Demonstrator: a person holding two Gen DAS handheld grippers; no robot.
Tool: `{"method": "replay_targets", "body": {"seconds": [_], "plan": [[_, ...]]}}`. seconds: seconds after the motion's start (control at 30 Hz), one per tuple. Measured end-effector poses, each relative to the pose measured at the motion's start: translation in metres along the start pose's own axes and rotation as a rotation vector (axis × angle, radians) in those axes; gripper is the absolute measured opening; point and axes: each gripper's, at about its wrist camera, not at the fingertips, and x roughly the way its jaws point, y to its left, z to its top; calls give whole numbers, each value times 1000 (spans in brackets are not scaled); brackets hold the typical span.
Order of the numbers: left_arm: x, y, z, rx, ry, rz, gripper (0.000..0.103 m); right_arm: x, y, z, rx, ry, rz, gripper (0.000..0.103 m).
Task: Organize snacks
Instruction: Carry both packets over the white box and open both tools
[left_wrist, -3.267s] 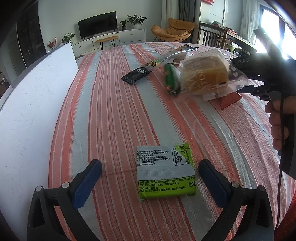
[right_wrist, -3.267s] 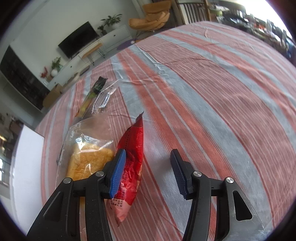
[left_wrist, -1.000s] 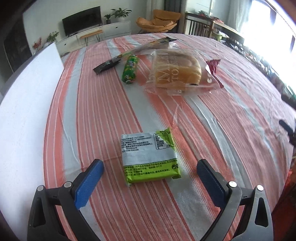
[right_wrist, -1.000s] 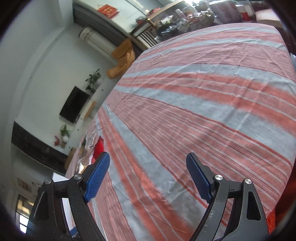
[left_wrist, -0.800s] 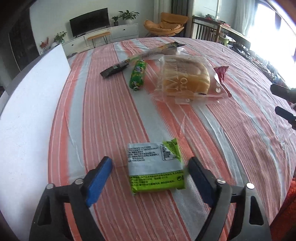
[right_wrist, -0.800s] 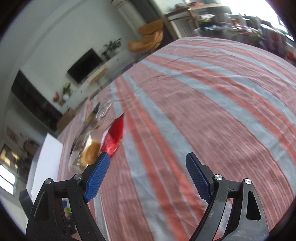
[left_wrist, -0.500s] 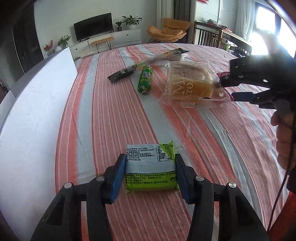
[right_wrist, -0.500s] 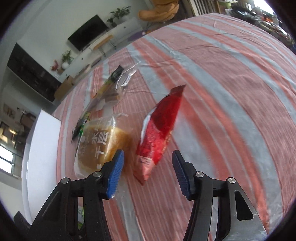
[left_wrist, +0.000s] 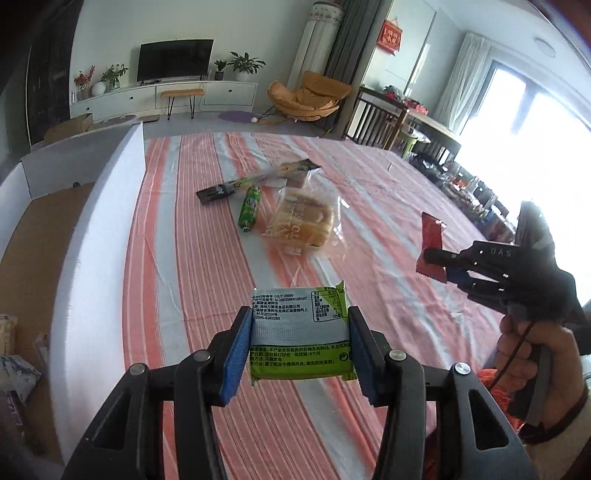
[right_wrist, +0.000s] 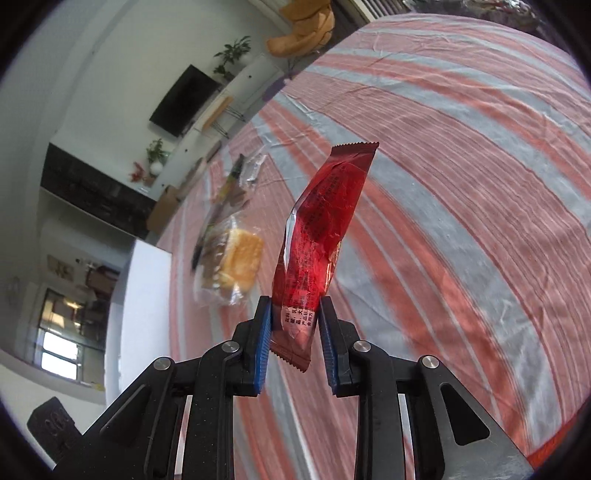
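The flat green-and-white foil snack packet (left_wrist: 300, 334) was grasped across its width between the blue pads of the left claw (left_wrist: 299, 345) and carried clear of the worktop (left_wrist: 177, 240), its printed face upward and its long axis running away from the claw. The white-walled cardboard box (left_wrist: 99, 229) lay just to the left of that claw, so the left hand was judged the nearer to it. The slim red foil sachet (right_wrist: 319, 236) was pinched by its lower end in the right claw (right_wrist: 295, 328), whose jaws were closing on it; it stood nearly upright. On the red-and-grey striped cloth remained a clear bag of yellow bread (left_wrist: 301, 223), a small green sausage-shaped roll (left_wrist: 249, 208) and a long dark wrapper (left_wrist: 255, 179). Beyond stood a television (left_wrist: 175, 59) and an orange chair (left_wrist: 306, 96).
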Motion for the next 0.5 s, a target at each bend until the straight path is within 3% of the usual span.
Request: {"method": "replay_targets", "body": {"seconds": [0.1,0.23,0.37,0.5], "plan": [[-51,3,11,-23,-79,-18,50,-15,55,-8,-91,0,103,25],[-122,33,25,-74,-199,36,50,-21,150,-28,-252,34,255,25],[-173,88,26,-130,-284,238,50,-2,237,-60,-401,126,377,26],[-183,159,12,-254,-250,435,50,32,290,-101,-524,208,404,26]]}}
